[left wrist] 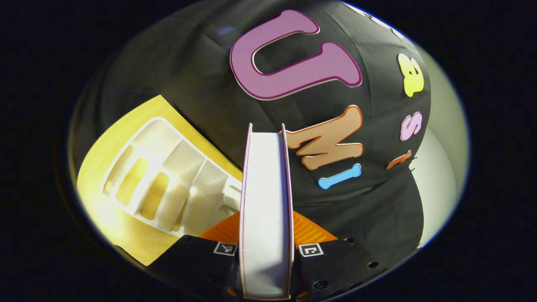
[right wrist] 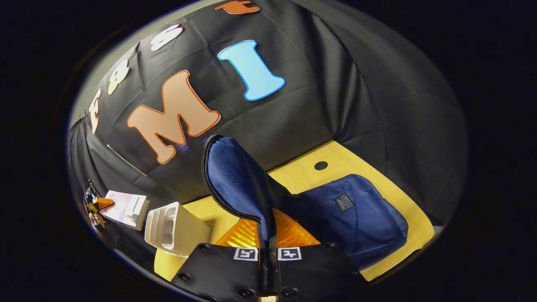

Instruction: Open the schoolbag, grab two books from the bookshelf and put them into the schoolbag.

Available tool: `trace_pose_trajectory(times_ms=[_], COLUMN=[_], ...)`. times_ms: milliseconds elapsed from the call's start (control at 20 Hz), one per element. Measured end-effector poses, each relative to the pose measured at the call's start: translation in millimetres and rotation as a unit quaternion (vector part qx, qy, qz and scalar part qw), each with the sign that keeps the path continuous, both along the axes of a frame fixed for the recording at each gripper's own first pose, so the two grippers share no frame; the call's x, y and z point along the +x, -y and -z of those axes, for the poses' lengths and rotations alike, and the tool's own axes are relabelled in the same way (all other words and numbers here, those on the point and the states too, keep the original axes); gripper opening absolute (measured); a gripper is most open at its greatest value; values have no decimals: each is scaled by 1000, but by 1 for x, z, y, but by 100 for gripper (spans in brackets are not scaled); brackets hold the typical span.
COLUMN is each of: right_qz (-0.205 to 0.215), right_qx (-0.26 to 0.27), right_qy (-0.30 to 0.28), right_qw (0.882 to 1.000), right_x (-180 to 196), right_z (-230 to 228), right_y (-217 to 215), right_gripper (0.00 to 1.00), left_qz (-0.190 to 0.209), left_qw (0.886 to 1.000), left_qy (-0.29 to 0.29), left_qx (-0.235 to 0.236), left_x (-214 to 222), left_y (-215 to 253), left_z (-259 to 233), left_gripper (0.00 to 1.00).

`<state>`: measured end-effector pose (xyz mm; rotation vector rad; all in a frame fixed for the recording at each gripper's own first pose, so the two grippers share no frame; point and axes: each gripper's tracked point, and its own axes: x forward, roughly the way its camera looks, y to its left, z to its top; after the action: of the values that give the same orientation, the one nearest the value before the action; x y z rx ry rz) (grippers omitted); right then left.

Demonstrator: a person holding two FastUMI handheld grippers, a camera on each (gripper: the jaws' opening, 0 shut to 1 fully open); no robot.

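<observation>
Left gripper (left wrist: 266, 235) clamped on a book (left wrist: 265, 201), held edge-on above the tabletop (left wrist: 126, 235), white bookshelf (left wrist: 168, 184) beside it lying on the wood. Right gripper (right wrist: 267, 239) pinched tight on the blue schoolbag (right wrist: 356, 218) flap (right wrist: 235, 180), lifting it upright; bag body rests on the tabletop right of it.

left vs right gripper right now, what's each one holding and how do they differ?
The left gripper is shut on a book, held edge-on and lifted off the table; the right gripper is shut on the schoolbag flap, pulling it up. The book is stiff and pale, the flap soft, blue, zip-edged. The book hangs near the white bookshelf; the schoolbag lies on the table. Both grippers are clamped on something.
</observation>
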<state>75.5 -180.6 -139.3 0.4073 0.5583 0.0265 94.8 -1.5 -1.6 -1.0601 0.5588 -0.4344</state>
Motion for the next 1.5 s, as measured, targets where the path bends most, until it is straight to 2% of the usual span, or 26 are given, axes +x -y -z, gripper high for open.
trace_pose_trajectory(times_ms=[200,450,750,800,1100,1250,1500], right_qz=[3,3,0,-5,-11,-23,-41], right_qx=[7,15,19,18,24,23,29], right_qy=[2,3,8,7,13,13,17], right_qw=[1000,1000,1000,1000,1000,999,999], right_x=[-1,-2,-5,-7,-14,-16,-13], right_z=[-2,0,0,1,-1,-1,-3], right_y=[2,2,2,2,8,8,4], right_gripper=[4,2,4,4,4,4,4], left_qz=[32,74,131,140,157,148,154], left_qw=[999,996,990,989,985,984,981], left_qy=[0,-14,-45,-47,-68,-88,-107], left_qx=[-3,-40,-13,-10,-8,-49,-44], left_x=[2,3,-2,-1,3,7,7], left_y=[60,145,238,253,327,360,402], left_z=[25,54,102,107,142,146,168], left_gripper=[39,38,40,37,39,39,40])
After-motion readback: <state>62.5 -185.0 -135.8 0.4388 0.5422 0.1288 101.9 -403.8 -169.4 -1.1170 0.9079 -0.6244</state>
